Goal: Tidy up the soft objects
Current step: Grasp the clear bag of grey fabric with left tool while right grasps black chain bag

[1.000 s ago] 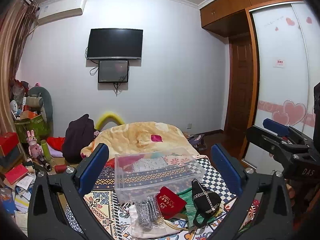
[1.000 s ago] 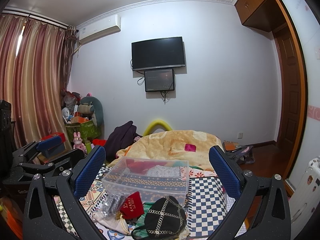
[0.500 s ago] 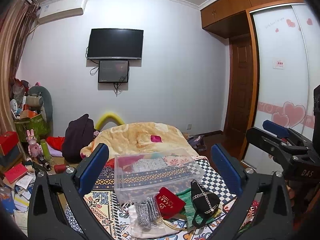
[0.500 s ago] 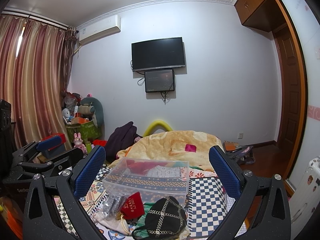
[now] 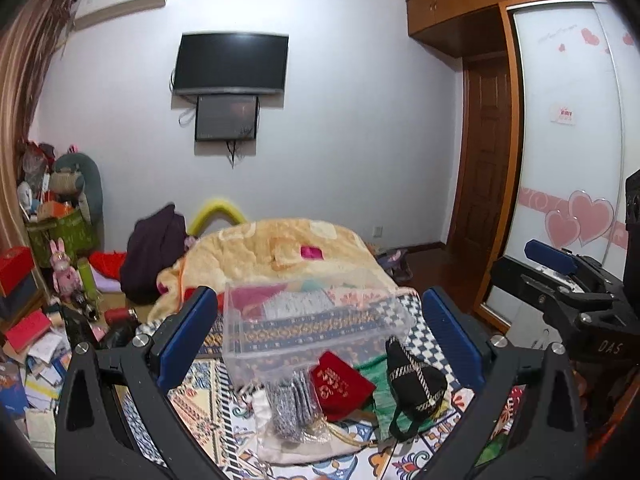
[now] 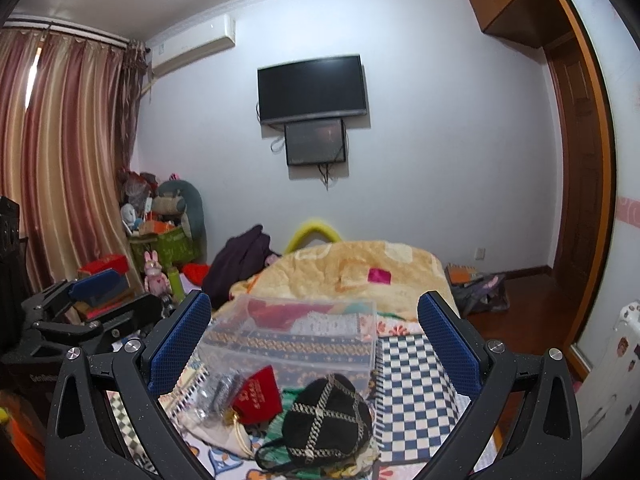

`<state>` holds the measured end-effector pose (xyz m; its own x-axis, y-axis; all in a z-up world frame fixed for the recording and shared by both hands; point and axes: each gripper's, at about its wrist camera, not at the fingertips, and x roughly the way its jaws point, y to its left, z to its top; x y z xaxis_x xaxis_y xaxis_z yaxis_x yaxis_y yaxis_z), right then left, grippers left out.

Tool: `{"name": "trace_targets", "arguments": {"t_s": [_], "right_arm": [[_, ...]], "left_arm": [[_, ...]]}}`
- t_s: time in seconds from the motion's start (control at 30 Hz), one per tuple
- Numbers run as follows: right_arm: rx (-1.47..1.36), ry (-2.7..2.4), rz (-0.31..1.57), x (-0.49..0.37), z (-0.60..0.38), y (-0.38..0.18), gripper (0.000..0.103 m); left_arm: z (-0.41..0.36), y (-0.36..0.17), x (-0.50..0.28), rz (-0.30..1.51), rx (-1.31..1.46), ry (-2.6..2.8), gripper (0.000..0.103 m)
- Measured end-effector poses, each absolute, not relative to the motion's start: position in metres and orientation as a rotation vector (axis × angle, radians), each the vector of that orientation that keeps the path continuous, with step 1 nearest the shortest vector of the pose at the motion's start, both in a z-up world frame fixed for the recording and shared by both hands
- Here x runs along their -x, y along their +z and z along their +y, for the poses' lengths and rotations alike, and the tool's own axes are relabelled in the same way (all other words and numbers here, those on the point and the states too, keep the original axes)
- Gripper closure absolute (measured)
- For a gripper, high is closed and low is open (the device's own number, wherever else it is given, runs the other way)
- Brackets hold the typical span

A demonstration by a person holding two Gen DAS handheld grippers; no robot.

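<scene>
A clear plastic box (image 5: 312,320) stands empty on a patterned bed cover, also in the right wrist view (image 6: 296,340). In front of it lie a red pouch (image 5: 340,384), a black bag with a chain pattern (image 5: 416,380), a grey sparkly pouch (image 5: 292,404), a white pouch (image 5: 288,448) and green cloth (image 5: 380,396). The red pouch (image 6: 256,394) and the black bag (image 6: 324,416) show in the right wrist view too. My left gripper (image 5: 320,332) is open and empty above the pile. My right gripper (image 6: 314,332) is open and empty, also above it.
A yellow blanket (image 5: 280,248) is heaped behind the box. Clutter and a pink rabbit toy (image 5: 64,272) fill the floor at left. A wardrobe with heart decals (image 5: 568,200) stands at right. A TV (image 5: 232,64) hangs on the far wall.
Both grippers have dipped slightly and moved a little closer to the pile. Both jaws stay open. No object on the bed has moved.
</scene>
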<state>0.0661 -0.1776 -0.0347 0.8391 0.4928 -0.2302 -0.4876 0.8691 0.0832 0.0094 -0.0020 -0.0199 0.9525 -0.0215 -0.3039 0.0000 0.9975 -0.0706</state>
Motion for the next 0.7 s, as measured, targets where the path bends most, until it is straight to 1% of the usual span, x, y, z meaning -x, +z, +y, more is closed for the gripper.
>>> {"name": "trace_targets", "arguments": {"t_s": [0.3, 0.33, 0.4, 0.47, 0.57, 0.63, 0.7], "right_arm": [[-0.009, 0.527, 0.417, -0.089, -0.177, -0.077, 0.0], [-0.01, 0.531, 0.441, -0.092, -0.177, -0.082, 0.0], [-0.015, 0.538, 0.483, -0.096, -0.177, -0.091, 0.0], [-0.018, 0.543, 0.52, -0.1, -0.178, -0.102, 0.002], [-0.02, 0.554, 0.567, -0.104, -0.178, -0.113, 0.009], [-0.027, 0.559, 0.602, -0.108, -0.178, -0.121, 0.013], [-0.035, 0.565, 0.639, -0.112, -0.179, -0.126, 0.02]], "left_arm": [[0.01, -0.073, -0.045, 0.493, 0.124, 0.003, 0.001], [0.011, -0.079, -0.049, 0.51, 0.124, 0.007, 0.002], [0.011, -0.091, -0.055, 0.548, 0.125, 0.012, 0.013], [0.012, -0.103, -0.061, 0.587, 0.132, 0.012, 0.016], [0.015, -0.119, -0.066, 0.622, 0.145, 0.02, 0.02], [0.018, -0.127, -0.067, 0.637, 0.156, 0.02, 0.025], [0.022, -0.133, -0.067, 0.649, 0.164, 0.017, 0.03]]}}
